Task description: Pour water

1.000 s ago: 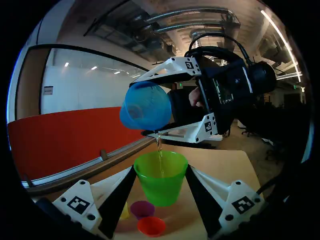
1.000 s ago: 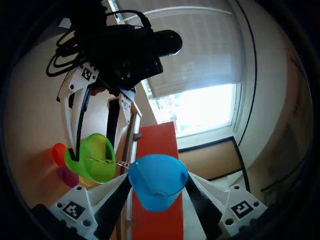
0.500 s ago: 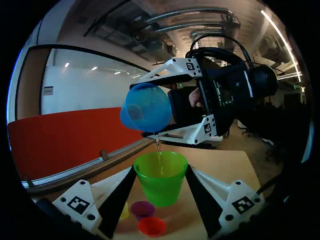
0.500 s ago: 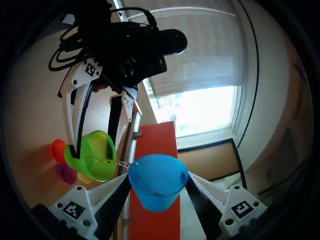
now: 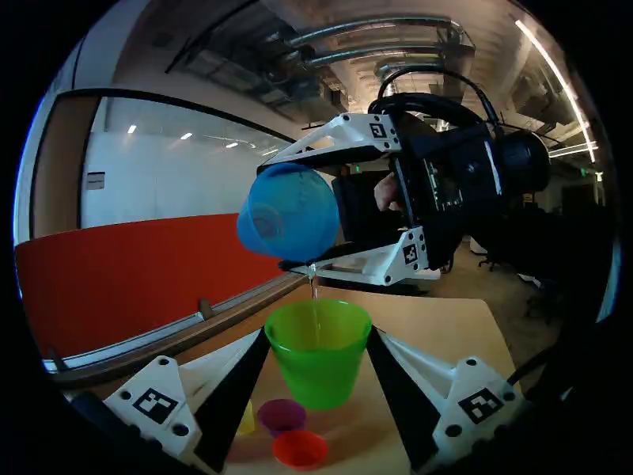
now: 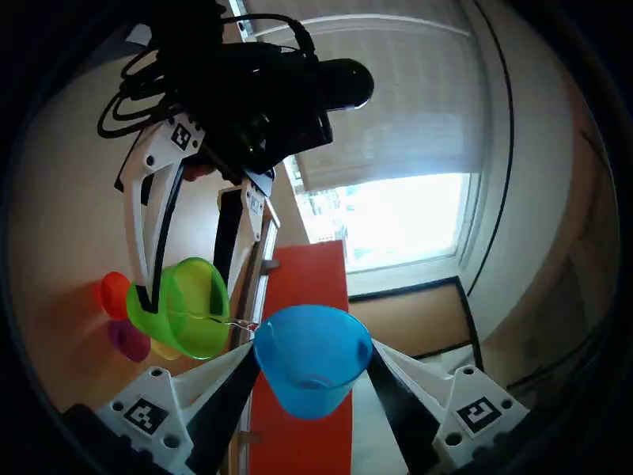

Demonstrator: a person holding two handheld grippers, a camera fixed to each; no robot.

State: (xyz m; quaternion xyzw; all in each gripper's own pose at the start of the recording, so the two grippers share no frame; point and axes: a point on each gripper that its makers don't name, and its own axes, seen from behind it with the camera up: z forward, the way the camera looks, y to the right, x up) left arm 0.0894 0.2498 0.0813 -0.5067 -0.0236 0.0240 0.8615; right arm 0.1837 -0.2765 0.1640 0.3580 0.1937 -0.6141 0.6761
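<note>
Blue plastic cup point(image 5: 289, 210), clamped tight in the right tool point(image 6: 312, 355), tilts above the upright green cup point(image 5: 318, 368) gripped by the left tool point(image 5: 318, 339), a thin stream of water point(image 5: 314, 286) falling into it over the wooden surface point(image 5: 443, 324) beside a purple cup point(image 5: 282, 413) and an orange cup point(image 5: 299, 447).

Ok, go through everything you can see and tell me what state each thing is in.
blue cup: tipped, a thin stream of water running out.
green cup: upright, catching the water.
right gripper: shut on the blue cup.
left gripper: shut on the green cup.
purple cup: upright on the table.
orange cup: upright on the table.
</note>
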